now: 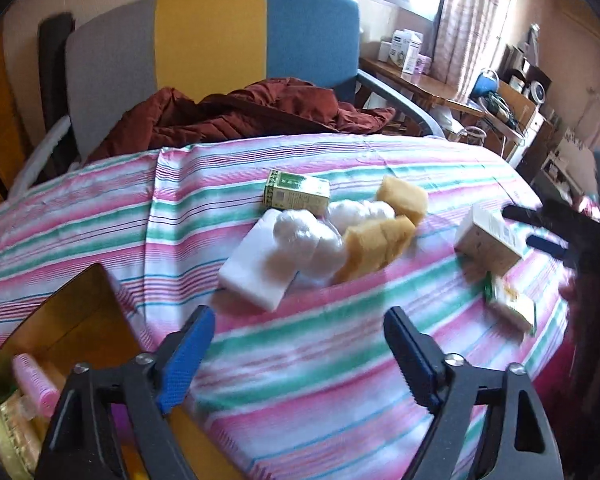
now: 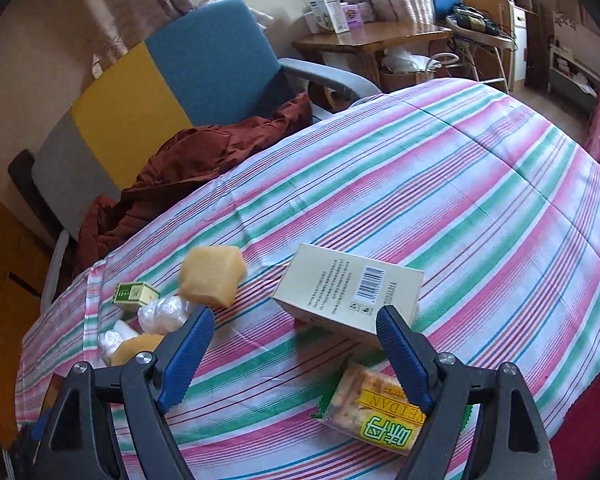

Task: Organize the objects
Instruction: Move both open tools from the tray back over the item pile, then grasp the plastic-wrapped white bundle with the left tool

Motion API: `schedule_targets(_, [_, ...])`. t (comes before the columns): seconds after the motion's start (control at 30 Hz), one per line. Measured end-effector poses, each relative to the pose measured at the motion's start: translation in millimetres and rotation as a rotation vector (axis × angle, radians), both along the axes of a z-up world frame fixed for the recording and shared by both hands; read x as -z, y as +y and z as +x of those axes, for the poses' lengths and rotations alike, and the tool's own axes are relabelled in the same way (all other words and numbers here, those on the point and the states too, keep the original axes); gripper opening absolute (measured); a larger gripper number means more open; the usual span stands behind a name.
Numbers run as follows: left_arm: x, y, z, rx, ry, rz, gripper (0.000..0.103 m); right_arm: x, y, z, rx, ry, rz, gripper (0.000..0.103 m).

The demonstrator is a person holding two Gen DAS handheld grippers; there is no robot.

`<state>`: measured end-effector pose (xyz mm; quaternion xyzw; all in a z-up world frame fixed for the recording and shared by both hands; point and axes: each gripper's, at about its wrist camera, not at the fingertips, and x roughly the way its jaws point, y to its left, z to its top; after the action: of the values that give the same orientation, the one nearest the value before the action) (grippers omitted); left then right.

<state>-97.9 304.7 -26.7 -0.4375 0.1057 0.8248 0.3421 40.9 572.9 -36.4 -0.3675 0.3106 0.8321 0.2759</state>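
Striped cloth (image 1: 340, 364) covers the table; items are scattered on it.

Left gripper (image 1: 300, 344): jaws apart, nothing between them, only bare cloth below. Main cluster sits at 12 o'clock from its tips: white block (image 1: 256, 268) nearest, cotton bag (image 1: 320, 236) lying partly on it, sponge (image 1: 376, 244) touching the bag at its 3 o'clock, a second sponge (image 1: 404, 198) just behind. Green box (image 1: 296, 194) at 12 o'clock of the cluster, beside the bag. Gold-rimmed tray (image 1: 80, 300) at 9 o'clock of the left tips, with a pink roll (image 1: 36, 380) and wrapped goods inside; contents partly hidden by the gripper body.

Right gripper (image 2: 296, 336): jaws apart, gripping nothing. Cream box (image 2: 348, 292) at 12 to 1 o'clock, tilted, barcode face up, just beyond the tips; right finger overlaps its near corner in view, contact cannot be told. Snack pack (image 2: 376, 412) at 5 o'clock, flat on the cloth, near the box.

Chair (image 1: 212, 40) past the far table edge, rust-red jacket (image 1: 236, 116) heaped on its seat.
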Motion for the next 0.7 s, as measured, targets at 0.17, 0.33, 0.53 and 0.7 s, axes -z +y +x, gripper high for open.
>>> schedule_targets(0.17, [10,16,-31,-0.038,-0.055,-0.002,0.066,1,-8,-7,-0.048,-0.013,0.005,0.085])
schedule_targets(0.33, [21,34,-55,-0.057,-0.106,0.018,0.066,1,-18,-14,-0.104,-0.019,0.020,0.085])
schedule_targets(0.53, [38,52,-81,-0.092,-0.212,0.061,0.067,4,-37,-29,-0.205,-0.058,0.059,0.085])
schedule_targets(0.7, [50,67,-83,-0.073,-0.216,0.045,0.059,7,-50,-36,-0.253,-0.096,0.098,0.085])
